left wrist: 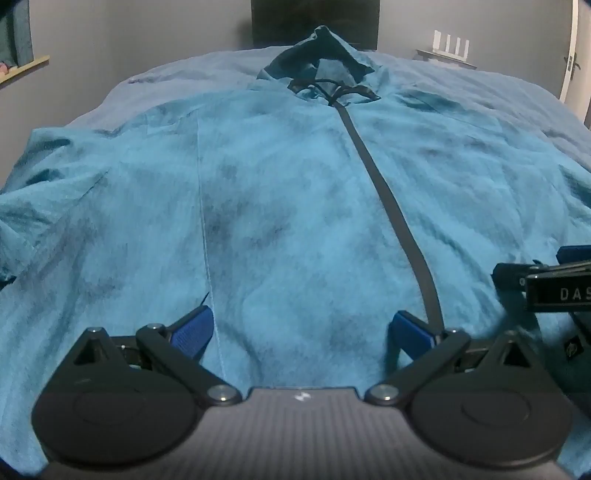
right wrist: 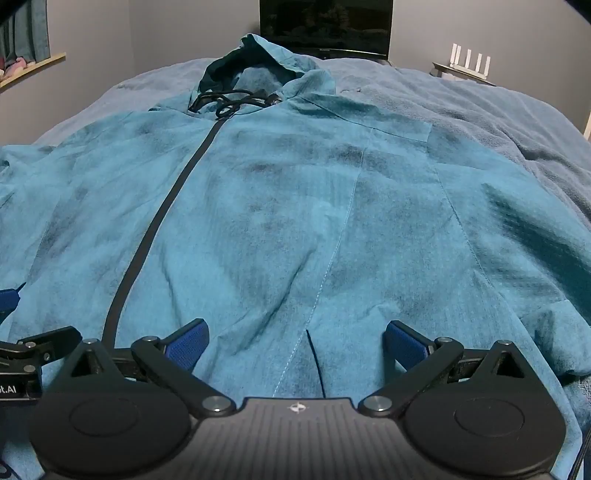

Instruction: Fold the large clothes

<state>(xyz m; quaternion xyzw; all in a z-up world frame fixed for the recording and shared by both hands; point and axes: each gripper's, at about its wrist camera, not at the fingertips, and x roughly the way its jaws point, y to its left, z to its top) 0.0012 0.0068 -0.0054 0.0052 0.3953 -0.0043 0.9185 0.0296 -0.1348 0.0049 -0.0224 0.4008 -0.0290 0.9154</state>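
I see the teal hooded zip-up jacket point(left wrist: 280, 206) spread front-up on the blue bed blanket point(right wrist: 498, 110), hood farthest from my tongs, ready for folding. Left gripper point(left wrist: 301, 332) and right gripper point(right wrist: 297, 341) hover over its hem, jaws wide, gripping nothing. Lettering "DAS" shows on the right one.

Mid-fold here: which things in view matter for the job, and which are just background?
For the job:
jacket, spread flat
its hood
zipper
left claw, open
right claw, open

Just there:
blanket
screen
router
shelf
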